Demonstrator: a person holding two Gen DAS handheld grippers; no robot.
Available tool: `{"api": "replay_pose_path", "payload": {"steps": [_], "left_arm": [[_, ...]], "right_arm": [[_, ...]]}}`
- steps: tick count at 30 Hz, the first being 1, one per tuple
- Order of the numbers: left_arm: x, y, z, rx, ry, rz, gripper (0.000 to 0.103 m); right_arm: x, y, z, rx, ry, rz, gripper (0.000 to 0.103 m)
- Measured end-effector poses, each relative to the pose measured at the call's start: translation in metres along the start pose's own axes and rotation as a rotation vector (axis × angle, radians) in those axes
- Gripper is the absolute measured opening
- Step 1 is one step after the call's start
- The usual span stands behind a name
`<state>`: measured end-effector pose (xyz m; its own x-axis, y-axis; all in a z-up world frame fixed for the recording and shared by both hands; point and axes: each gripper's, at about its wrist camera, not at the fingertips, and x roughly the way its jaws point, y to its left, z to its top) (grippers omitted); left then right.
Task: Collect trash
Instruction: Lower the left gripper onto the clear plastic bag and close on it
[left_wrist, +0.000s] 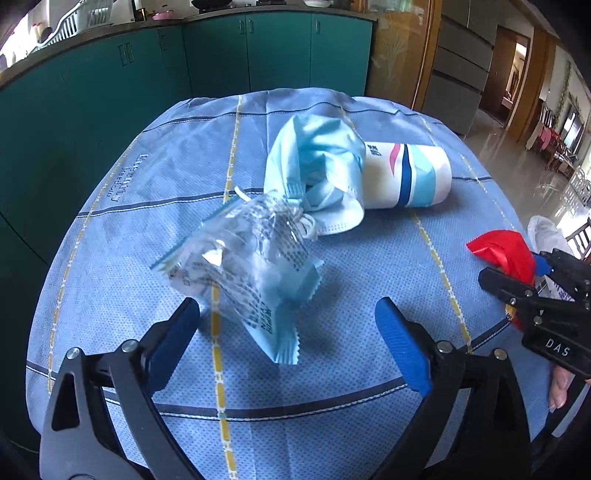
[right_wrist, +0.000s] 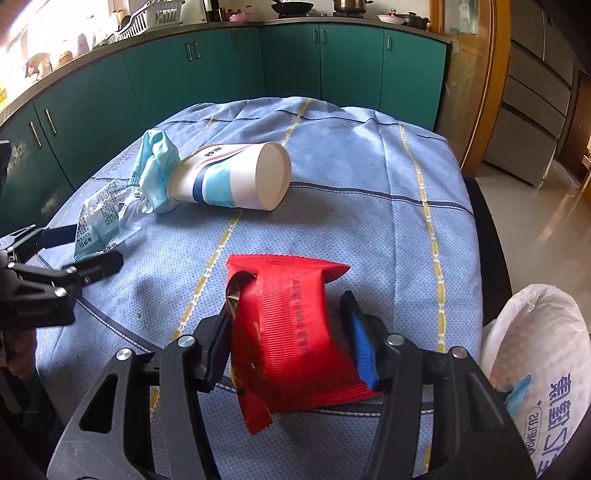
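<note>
1. Two grippers over tablecloth (left_wrist: 147, 184): left gripper (left_wrist: 288, 325) spread wide, clear wrapper (left_wrist: 240, 266) just ahead between its tips, long axis angled leftward away.
2. Right gripper (right_wrist: 288, 328) pinching red wrapper (right_wrist: 291, 332); white bag (right_wrist: 546, 350) close at right.

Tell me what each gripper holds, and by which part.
Right gripper clamps the red wrapper across its middle, a pad on each side edge. Left gripper is open and holds nothing; the clear wrapper lies just ahead.
</note>
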<state>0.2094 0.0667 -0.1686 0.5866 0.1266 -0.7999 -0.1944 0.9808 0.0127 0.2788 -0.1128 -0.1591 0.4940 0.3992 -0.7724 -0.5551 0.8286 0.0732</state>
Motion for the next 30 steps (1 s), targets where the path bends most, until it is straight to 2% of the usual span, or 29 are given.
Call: {"api": "replay_pose_path", "payload": {"steps": [3,5,9,11,14,18,22,26,28,30], "left_arm": [[0.001,0.001,-0.003,0.007,0.002,0.003,0.089],[0.000,0.003,-0.005,0.012,0.006,0.003,0.073],[0.000,0.003,-0.009,0.023,0.008,0.001,0.059],[-0.003,0.003,-0.010,0.033,0.002,-0.002,0.047],[-0.008,0.003,-0.015,0.035,0.000,-0.025,0.038],[-0.015,-0.001,-0.022,0.062,0.008,-0.047,0.035],[-0.028,-0.007,-0.034,0.087,0.017,-0.114,0.036],[-0.043,-0.016,-0.039,0.151,-0.017,-0.111,0.049],[-0.047,-0.015,-0.036,0.152,-0.037,-0.091,0.052],[-0.050,-0.011,-0.032,0.139,-0.056,-0.067,0.058]], "right_arm": [[-0.001,0.001,-0.001,-0.001,-0.001,0.000,0.055],[-0.002,0.001,-0.001,-0.001,-0.005,0.001,0.055],[-0.003,0.001,0.000,0.001,-0.010,0.001,0.055],[-0.003,0.000,0.000,0.003,-0.009,0.000,0.055],[-0.003,0.000,-0.001,0.006,-0.006,-0.006,0.055],[-0.004,-0.001,-0.001,0.012,-0.009,-0.006,0.055],[-0.004,-0.002,-0.001,0.019,-0.007,-0.006,0.055],[-0.004,-0.003,-0.002,0.021,-0.007,-0.009,0.055],[-0.005,-0.003,-0.002,0.023,-0.006,-0.014,0.056],[-0.005,-0.003,-0.003,0.025,-0.005,-0.021,0.056]]}}
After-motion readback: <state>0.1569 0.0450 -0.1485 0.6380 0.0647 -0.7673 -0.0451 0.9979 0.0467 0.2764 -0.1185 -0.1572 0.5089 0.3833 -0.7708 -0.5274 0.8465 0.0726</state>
